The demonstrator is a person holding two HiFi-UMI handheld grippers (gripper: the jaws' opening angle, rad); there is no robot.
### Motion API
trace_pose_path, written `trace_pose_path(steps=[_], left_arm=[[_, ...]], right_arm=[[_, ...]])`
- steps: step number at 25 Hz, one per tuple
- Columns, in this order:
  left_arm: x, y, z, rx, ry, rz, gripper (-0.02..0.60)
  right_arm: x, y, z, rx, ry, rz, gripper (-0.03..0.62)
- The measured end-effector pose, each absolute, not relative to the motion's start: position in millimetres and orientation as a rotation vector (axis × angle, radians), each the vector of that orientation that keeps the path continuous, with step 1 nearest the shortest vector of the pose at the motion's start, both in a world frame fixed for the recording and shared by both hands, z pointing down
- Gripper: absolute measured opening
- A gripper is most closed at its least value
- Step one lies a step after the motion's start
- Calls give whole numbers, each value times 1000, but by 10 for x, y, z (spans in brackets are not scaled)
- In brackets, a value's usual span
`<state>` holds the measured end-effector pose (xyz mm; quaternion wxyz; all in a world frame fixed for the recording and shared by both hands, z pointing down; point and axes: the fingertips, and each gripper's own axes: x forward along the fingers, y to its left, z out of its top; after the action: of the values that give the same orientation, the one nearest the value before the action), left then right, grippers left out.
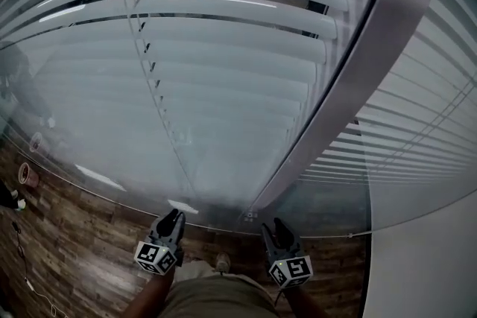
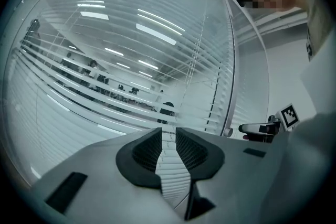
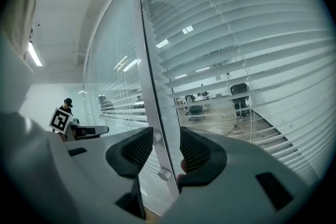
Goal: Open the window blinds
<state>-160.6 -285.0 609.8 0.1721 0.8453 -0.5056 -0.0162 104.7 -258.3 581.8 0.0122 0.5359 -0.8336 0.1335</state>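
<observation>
Head view, lowered blinds [image 1: 194,78], left hand-held gripper [image 1: 174,215] seemingly empty

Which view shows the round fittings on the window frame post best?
The right gripper view: two round fittings sit large on the white post. The head view shows them as tiny specks at the post's foot; the left gripper view shows one, small.
</observation>
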Motion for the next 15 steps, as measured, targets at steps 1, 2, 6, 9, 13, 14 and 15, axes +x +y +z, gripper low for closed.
trace_pose_path(steps=[1, 2, 6, 9, 13, 14, 15], left_arm=[[-1635, -2838, 6091, 2398, -1439, -47, 94], [-1669, -2827, 6085, 2397, -1444, -49, 94], [-1808, -2777, 6072, 2391, -1454, -55, 94], [-1902, -2737, 6084, 2387, -1451, -58, 94], [-2031, -2651, 6111, 2367, -1435, -57, 94], [-2064, -2631, 6096, 2366, -1428, -58, 94], [-2096, -2635, 6061, 2370, -1422, -63, 94]], right_arm=[[1046, -2580, 5818, 1676, -2596, 418, 167], [1040, -2576, 5819, 1680, -2593, 421, 167], [957, -2550, 5799, 1690, -2589, 430, 167], [867, -2543, 5775, 1696, -2588, 416, 167], [740, -2492, 5729, 1687, -2555, 402, 167], [699, -2472, 5734, 1678, -2533, 389, 167], [653, -2477, 5731, 1668, -2509, 365, 167]])
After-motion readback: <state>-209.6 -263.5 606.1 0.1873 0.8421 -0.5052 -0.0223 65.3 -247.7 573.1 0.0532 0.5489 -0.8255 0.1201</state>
